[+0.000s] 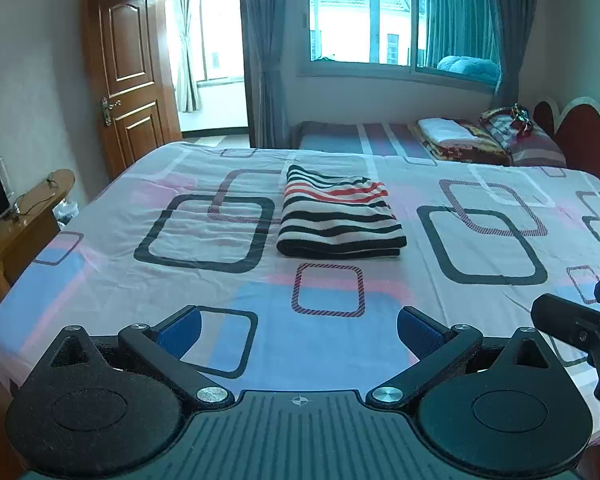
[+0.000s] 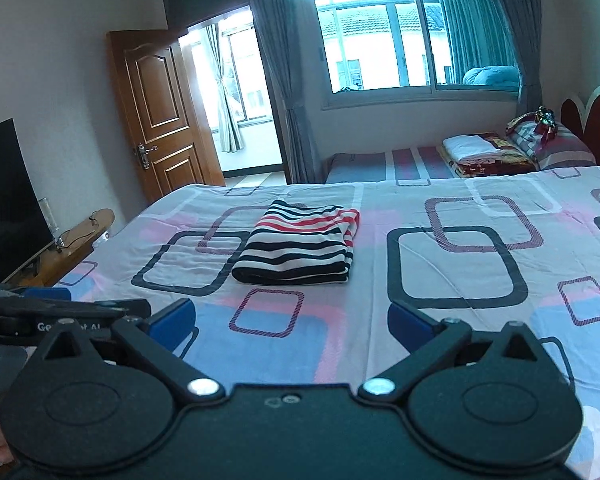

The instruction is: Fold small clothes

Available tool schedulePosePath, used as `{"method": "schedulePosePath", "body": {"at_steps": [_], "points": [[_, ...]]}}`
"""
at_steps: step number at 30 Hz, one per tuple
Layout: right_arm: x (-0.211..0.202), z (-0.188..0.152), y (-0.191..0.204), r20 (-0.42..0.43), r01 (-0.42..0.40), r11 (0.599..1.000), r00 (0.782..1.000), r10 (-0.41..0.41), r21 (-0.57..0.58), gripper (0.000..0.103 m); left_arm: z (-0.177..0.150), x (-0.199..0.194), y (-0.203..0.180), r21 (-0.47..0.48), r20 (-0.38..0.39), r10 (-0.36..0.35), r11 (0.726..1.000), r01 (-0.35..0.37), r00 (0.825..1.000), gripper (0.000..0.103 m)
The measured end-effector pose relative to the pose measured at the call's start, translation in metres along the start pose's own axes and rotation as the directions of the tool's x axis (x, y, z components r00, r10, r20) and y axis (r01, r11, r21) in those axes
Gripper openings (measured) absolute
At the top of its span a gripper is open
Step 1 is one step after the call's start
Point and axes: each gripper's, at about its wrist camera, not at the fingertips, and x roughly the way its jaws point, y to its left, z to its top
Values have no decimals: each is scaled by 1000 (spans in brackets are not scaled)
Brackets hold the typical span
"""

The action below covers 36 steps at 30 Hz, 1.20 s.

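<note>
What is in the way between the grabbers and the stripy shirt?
Nothing visible. Only bare bedsheet lies between the open left gripper, the open right gripper and the folded striped shirt.

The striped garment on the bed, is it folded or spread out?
Folded. The striped garment lies as a compact layered rectangle on the bedsheet, with stacked edges at its near side.

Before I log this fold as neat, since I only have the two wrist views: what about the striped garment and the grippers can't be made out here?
- Striped garment: its underside and inner layers, hidden by its own top fold in both views; what kind of garment it is stays unclear.
- Right gripper: cut off by the left wrist view's right edge.
- Left gripper: partly behind the right gripper's body; its printed label is half covered.
</note>
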Motion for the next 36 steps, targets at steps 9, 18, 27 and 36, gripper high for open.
{"method": "schedulePosePath", "body": {"at_steps": [9,18,27,36], "points": [[-10,-4,2,42,68,998,997,-67,-19,102,-3,-14,0,-3,39,17,1000,-16,999,103],[-14,-4,3,61,65,998,996,-64,-13,102,0,-15,-1,-9,43,17,1000,-17,999,103],[-14,-3,5,65,66,998,996,-65,-11,102,1,-14,-1,4,53,5,1000,-5,999,103],[-11,-4,7,58,71,997,996,-70,-15,102,3,-6,-2,-3,40,-13,1000,13,999,103]]}}
